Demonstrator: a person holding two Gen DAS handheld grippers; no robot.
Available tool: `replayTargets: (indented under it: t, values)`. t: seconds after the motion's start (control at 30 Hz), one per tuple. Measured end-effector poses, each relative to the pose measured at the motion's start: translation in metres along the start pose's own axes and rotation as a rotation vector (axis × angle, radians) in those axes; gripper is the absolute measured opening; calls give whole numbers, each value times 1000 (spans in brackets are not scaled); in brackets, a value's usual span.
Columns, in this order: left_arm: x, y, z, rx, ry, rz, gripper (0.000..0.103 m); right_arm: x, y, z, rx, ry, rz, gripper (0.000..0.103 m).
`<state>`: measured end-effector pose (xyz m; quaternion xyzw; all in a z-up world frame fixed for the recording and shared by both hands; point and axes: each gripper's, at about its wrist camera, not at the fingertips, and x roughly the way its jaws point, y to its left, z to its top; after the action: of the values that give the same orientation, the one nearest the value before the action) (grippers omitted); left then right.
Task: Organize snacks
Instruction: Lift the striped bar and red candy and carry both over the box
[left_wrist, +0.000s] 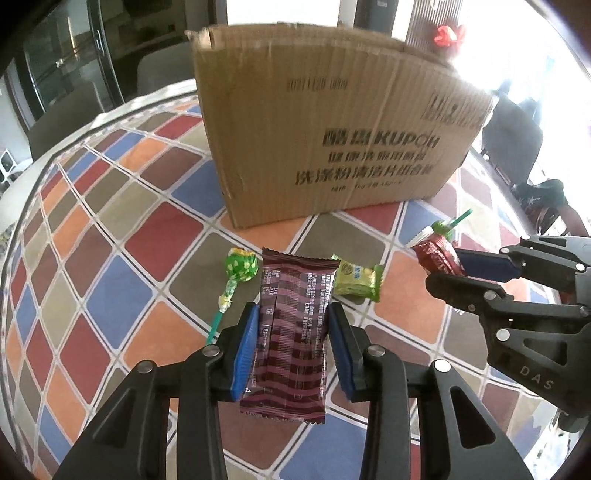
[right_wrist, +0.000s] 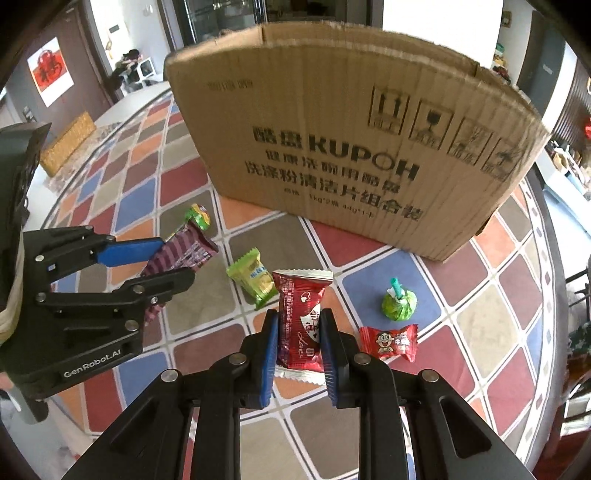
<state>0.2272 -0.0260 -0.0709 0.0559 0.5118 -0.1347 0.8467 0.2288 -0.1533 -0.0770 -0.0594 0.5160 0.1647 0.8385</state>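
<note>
My left gripper (left_wrist: 293, 314) is shut on a maroon striped snack packet (left_wrist: 291, 332), which stands upright between the blue pads, lifted off the cloth. In the right wrist view the same left gripper (right_wrist: 177, 258) and maroon packet (right_wrist: 184, 247) show at the left. My right gripper (right_wrist: 299, 321) is shut on a red heart-printed packet (right_wrist: 301, 306), also raised; the left wrist view has that right gripper (left_wrist: 443, 269) and red packet (left_wrist: 434, 253) at its right. A tall open cardboard box (right_wrist: 351, 147) stands just behind both.
On the checkered tablecloth (right_wrist: 480, 325) lie a green lollipop (left_wrist: 242, 266), a green square packet (right_wrist: 253, 278), a second green-wrapped lollipop (right_wrist: 399, 302) and a red cartoon candy (right_wrist: 389, 341). A yellow woven box (right_wrist: 68, 142) sits far left. Chairs stand beyond the round table's edge.
</note>
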Motion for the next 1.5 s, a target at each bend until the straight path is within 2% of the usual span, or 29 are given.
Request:
replayTargets:
  t: [0.43, 0.77, 1.07, 1.5]
  values:
    - [-65, -4, 22, 0, -151, -1, 37, -61, 0, 10, 18, -143, 1, 23]
    - [-108, -9, 55, 15, -264, 6, 37, -103, -4, 39, 63, -271, 13, 23]
    - [-125, -7, 84, 18, -323, 16, 37, -129, -7, 67, 63, -349, 1, 23]
    - [-115, 1, 119, 11, -338, 22, 37, -125, -17, 96, 70, -376, -13, 23]
